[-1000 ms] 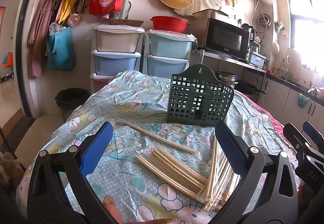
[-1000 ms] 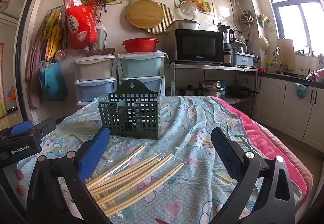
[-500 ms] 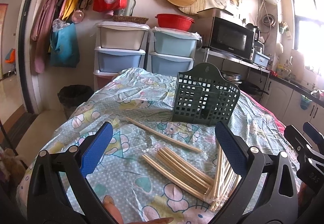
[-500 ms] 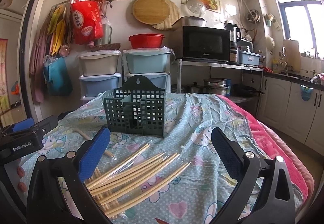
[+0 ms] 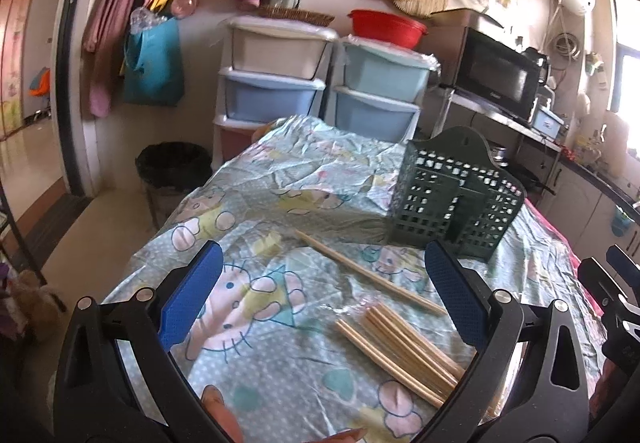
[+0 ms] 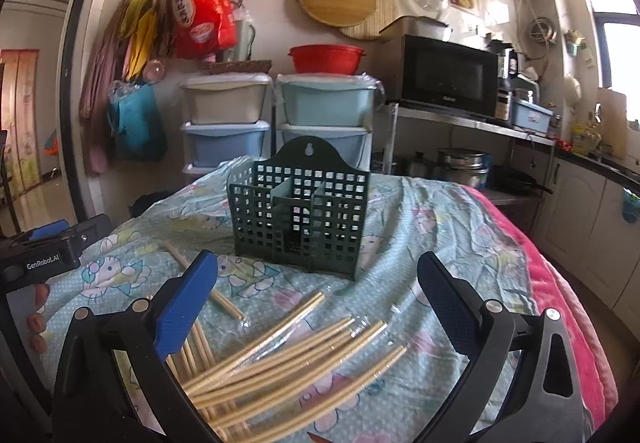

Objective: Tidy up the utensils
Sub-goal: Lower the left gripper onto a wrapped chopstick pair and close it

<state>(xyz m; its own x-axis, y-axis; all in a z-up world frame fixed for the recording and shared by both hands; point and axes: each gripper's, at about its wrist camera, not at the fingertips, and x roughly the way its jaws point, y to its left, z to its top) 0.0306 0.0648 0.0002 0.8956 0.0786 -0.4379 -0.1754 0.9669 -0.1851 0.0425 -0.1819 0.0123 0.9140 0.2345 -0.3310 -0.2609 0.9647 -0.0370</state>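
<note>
Facing holder compartments; right view

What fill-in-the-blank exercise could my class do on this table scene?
1. The basket on the table is dark ____.
2. The chopsticks lie ____ the basket, not in it.
3. The left gripper and right gripper each hold ____.
4. The bowl on the drawers is ____.

Missing words: green; outside; nothing; red

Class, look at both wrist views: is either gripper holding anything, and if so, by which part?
Nothing is held. The left gripper and right gripper are both open and empty above the chopsticks, which lie on the tablecloth.
</note>
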